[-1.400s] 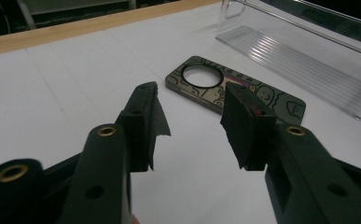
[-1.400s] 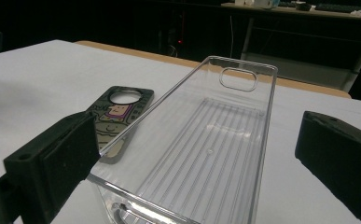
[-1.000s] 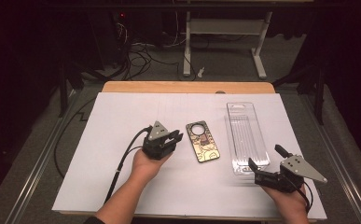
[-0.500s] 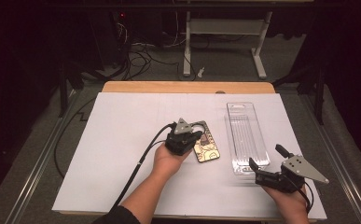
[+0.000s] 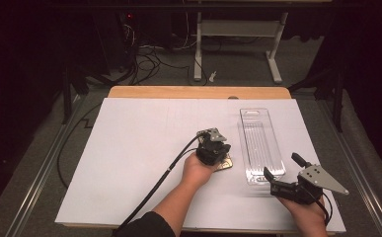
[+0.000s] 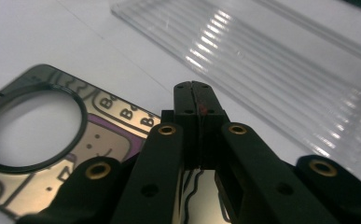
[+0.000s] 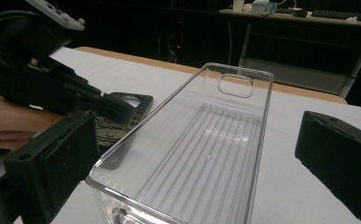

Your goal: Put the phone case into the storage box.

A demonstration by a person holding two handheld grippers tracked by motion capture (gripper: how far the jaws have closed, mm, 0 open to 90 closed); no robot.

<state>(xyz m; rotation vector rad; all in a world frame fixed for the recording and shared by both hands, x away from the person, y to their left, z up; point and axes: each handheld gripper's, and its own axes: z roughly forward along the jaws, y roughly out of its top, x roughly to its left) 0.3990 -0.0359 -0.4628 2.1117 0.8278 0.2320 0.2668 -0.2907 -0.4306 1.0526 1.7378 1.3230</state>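
Note:
A flat gold and black plate (image 6: 113,140) with a round hole lies on the white sheet, mid-table; one corner of the plate (image 5: 226,163) peeks out under my left hand. My left gripper (image 5: 221,154) hovers low over it, its jaws shut tight with nothing between them; the left gripper (image 6: 197,100) tips point past the plate's edge toward the clear plastic tray (image 6: 271,60). That long tray (image 5: 260,143) lies to the right. My right gripper (image 5: 281,167) stands open at the tray's near end, its jaws either side of the tray (image 7: 206,144) without touching.
The white sheet (image 5: 139,148) covers the table, with a wooden edge (image 5: 198,92) at the far side. A black cable (image 5: 164,177) trails from the left gripper toward the near edge. Beyond the table are floor cables and a desk frame (image 5: 238,49).
My left hand has travelled rightward and slightly down, from beside the plate's left edge to over it. The right gripper and the tray have stayed put.

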